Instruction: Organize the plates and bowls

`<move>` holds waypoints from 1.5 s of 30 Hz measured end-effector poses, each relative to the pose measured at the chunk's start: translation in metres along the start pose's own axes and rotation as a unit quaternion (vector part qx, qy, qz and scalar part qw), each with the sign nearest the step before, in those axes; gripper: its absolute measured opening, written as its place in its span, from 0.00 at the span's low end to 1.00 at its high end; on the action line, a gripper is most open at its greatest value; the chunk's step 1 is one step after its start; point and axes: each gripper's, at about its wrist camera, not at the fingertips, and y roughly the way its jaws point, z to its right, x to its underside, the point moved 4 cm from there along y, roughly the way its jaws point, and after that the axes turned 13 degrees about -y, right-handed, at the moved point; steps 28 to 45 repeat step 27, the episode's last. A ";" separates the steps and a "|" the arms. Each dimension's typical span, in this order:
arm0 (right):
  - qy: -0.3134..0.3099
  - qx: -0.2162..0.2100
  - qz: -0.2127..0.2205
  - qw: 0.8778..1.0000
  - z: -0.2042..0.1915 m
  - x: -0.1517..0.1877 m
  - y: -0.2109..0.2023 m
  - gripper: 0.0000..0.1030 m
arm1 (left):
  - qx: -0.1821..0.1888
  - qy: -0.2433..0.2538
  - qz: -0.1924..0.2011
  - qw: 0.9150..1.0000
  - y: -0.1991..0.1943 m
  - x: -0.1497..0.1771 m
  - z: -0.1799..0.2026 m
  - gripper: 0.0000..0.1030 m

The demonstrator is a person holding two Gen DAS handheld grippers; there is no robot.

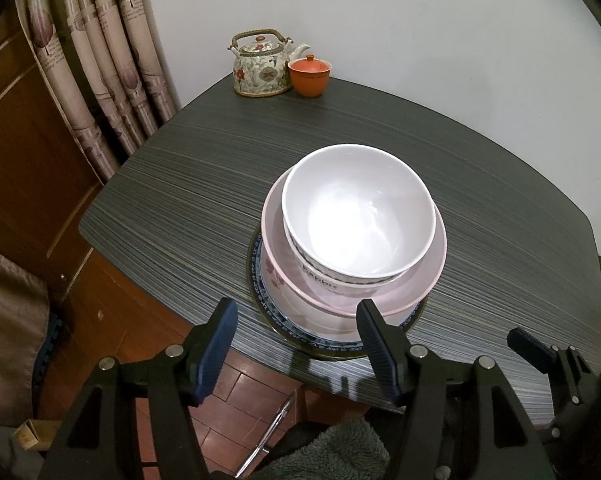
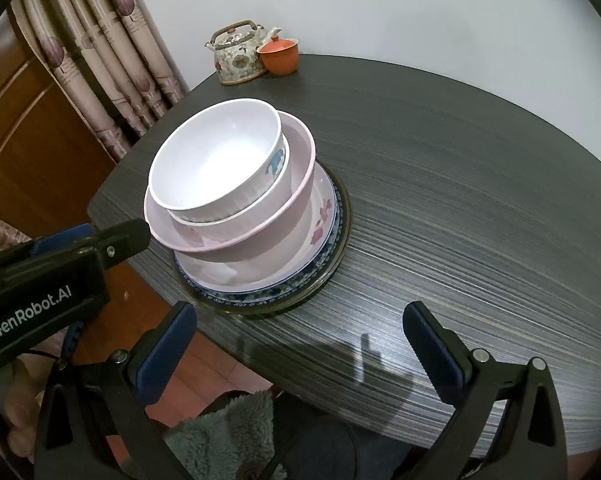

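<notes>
One stack stands near the front edge of the dark table [image 1: 480, 184]. A white bowl [image 1: 358, 210] sits on top, nested in another white bowl, inside a pink bowl [image 1: 416, 288]. Under them lie a flowered plate [image 1: 274, 280] and a blue-patterned plate [image 1: 332, 346]. The stack also shows in the right wrist view: white bowl [image 2: 216, 164], pink bowl [image 2: 260, 232], flowered plate [image 2: 320, 220]. My left gripper [image 1: 296, 344] is open and empty, just before the stack. My right gripper [image 2: 300, 352] is open and empty, to the stack's right and nearer. The left gripper's body [image 2: 60, 264] shows beside the stack.
A flowered teapot [image 1: 262, 66] and an orange lidded cup [image 1: 309, 76] stand at the table's far corner by the wall. Curtains [image 1: 100, 60] and a wooden door hang to the left. The table's front edge lies under both grippers, with red floor below.
</notes>
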 end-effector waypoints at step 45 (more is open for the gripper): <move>0.000 -0.003 -0.006 1.000 -0.004 0.005 0.003 1.00 | 0.005 -0.001 -0.007 1.000 0.006 -0.001 -0.003 0.61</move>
